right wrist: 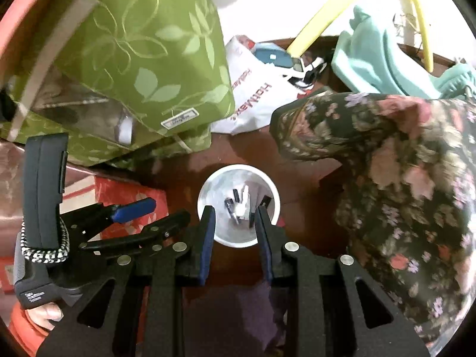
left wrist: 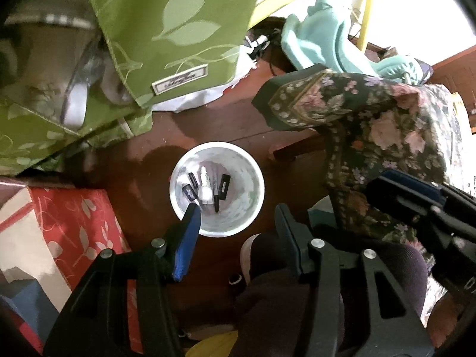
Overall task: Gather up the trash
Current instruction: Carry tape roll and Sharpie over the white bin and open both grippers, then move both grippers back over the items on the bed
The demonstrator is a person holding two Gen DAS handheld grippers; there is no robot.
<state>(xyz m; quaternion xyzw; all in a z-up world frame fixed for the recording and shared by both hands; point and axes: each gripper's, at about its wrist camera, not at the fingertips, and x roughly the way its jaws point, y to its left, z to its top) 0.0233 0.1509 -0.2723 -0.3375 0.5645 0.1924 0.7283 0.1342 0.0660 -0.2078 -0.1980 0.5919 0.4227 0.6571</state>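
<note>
Looking down the left wrist view, the left gripper (left wrist: 236,211) hung with fingers spread and nothing between them above a round white plastic bin (left wrist: 217,189) on the dark red floor (left wrist: 205,125); several small black and white scraps (left wrist: 205,189) already lay inside. In the right wrist view, the right gripper (right wrist: 235,220) hovered over the bin's near rim, likewise released and unladen. More clutter seemingly remained.

My left gripper (left wrist: 238,211) points straight down with its jaws spread wide — blue pads facing each other and nothing between them. My right gripper (right wrist: 235,217) hangs just beside it, also aimed down, jaws parted and empty. My left hand (right wrist: 44,312) grips its handle.
</note>
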